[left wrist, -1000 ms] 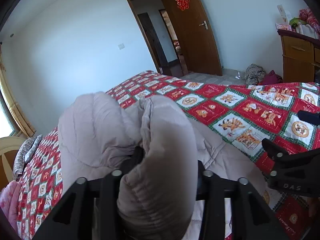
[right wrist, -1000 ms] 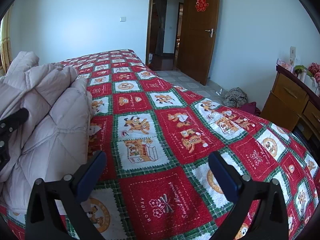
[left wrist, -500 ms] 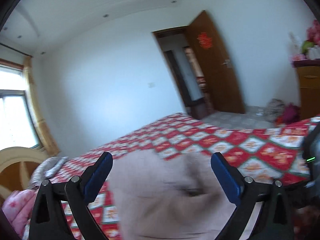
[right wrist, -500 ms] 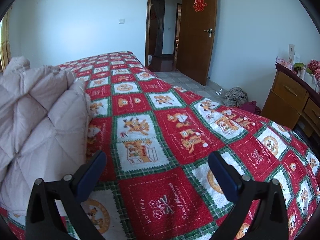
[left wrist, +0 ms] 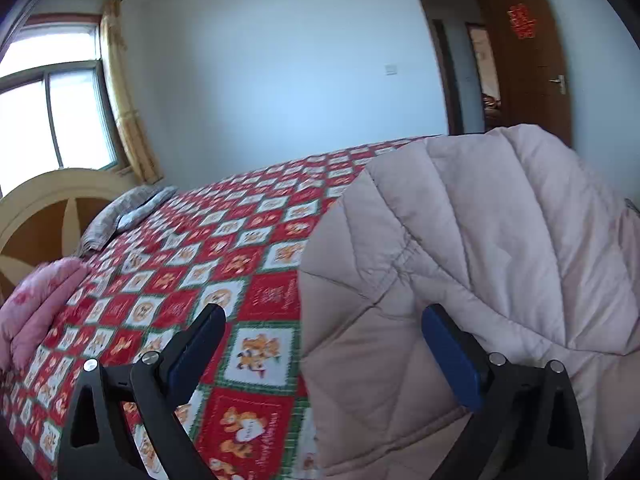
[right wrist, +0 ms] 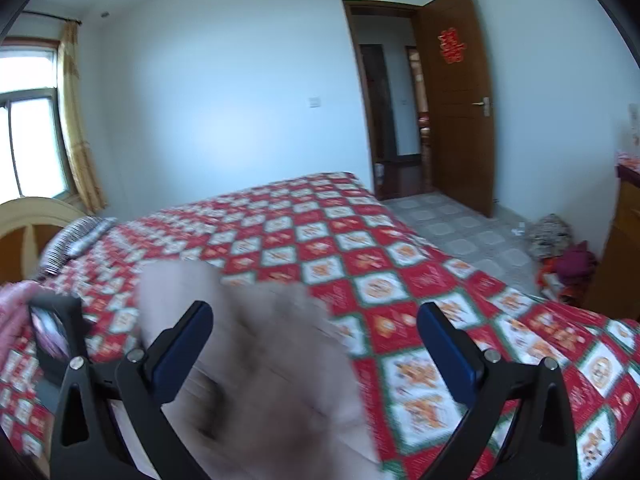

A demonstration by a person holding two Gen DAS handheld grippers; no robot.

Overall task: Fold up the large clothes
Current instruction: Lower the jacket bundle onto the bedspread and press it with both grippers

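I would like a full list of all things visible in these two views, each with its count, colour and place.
puffer jacket: one, pale pink-beige, bunched on the bedspread.
bedspread: one, red, green and white squares, covering the bed.
pillow: one, grey striped, at the headboard.
pink bedding: one, pink, left bed edge.
headboard: one, cream and brown, under the window.
window: one, yellow curtain beside it.
door: one, brown, open, red ornament.
clothes pile: mixed colours, on the floor.
dresser: one, brown, right wall.
left gripper: black, blue pads, open.
right gripper: same, open.

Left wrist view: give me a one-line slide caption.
Open left gripper, nothing between its pads, over a red patchwork bedspread, beside a bunched pale quilted jacket.
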